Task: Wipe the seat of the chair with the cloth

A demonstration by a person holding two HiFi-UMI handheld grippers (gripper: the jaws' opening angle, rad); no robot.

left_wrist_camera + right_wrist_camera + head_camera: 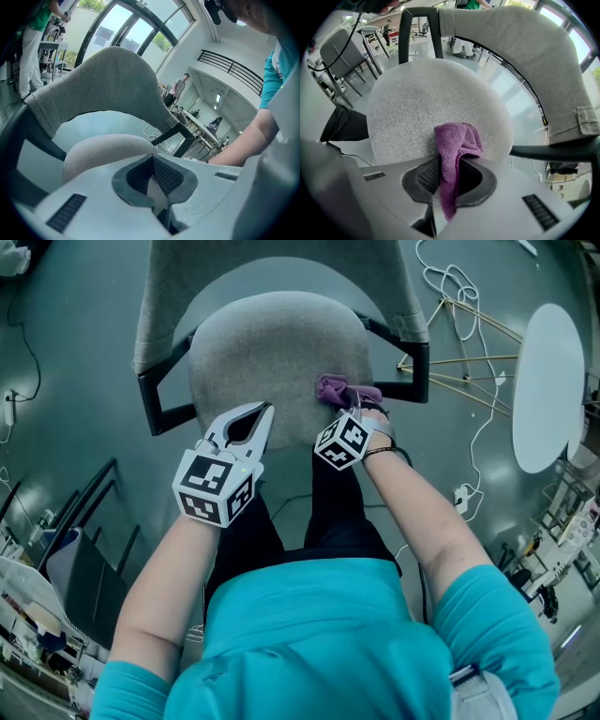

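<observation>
Cloth (457, 145) sits clamped in right claw (449, 176) at the seat (272, 352) rim; left claw (152, 177), closed empty, hovers by front edge.

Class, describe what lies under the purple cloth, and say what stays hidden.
Under the cloth lies the chair's grey seat, near its edge. The patch of seat beneath it is covered, so its condition cannot be seen. The right gripper clamps the cloth's tail.

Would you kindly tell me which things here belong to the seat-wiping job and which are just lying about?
In the job: purple cloth; chair seat; right tongs, shut on the cloth.
Idle or lying about: left tongs, shut and empty; white cable; round white table.
</observation>
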